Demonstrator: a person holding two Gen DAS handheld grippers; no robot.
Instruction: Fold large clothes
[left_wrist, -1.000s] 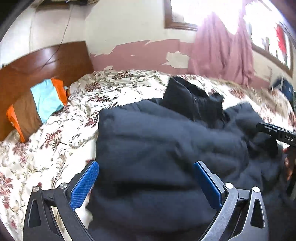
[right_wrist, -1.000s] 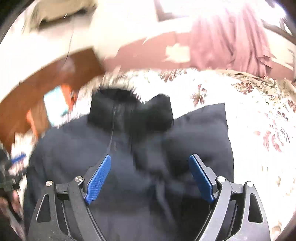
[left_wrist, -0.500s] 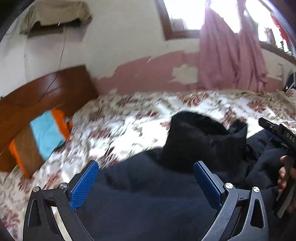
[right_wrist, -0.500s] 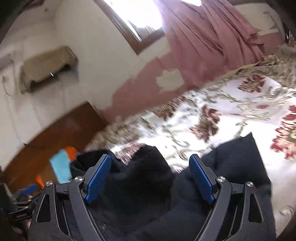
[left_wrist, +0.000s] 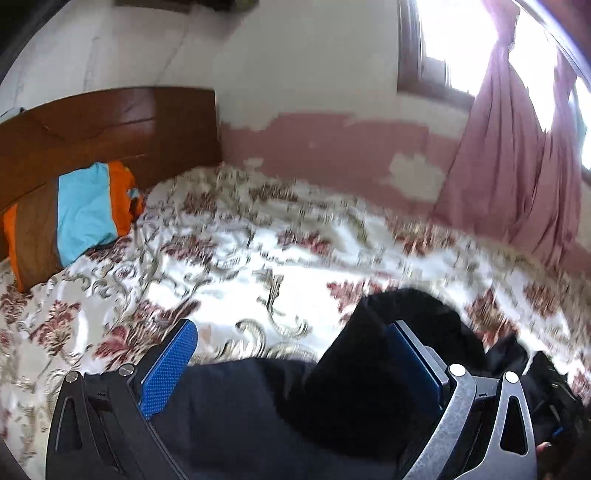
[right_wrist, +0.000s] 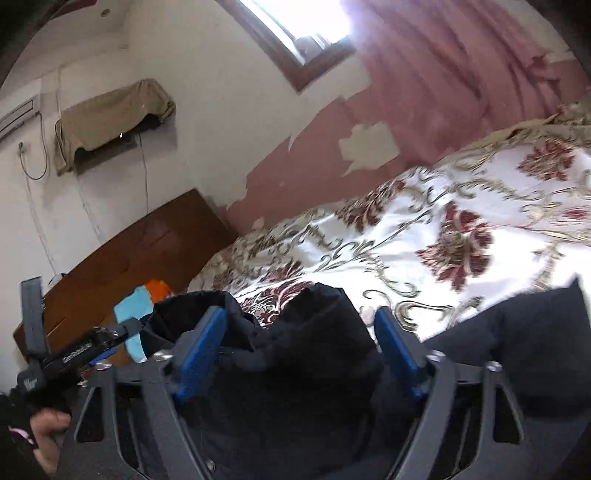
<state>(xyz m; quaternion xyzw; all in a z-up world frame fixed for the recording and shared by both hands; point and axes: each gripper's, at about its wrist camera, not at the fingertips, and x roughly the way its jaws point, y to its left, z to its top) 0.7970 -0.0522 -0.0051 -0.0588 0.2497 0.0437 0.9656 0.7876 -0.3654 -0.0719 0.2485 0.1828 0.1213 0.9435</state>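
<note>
One dark garment (left_wrist: 280, 410), bunched on bed (left_wrist: 258, 258) near front edge. Two grippers: left gripper (left_wrist: 291, 363), right gripper (right_wrist: 301, 350), each with two blue pads, four pads total. One pillow (left_wrist: 74, 218) at headboard (left_wrist: 110, 125) end. One window (right_wrist: 295, 22). One pink curtain (left_wrist: 517, 155). One cloth-covered wall unit (right_wrist: 110, 114).
</note>
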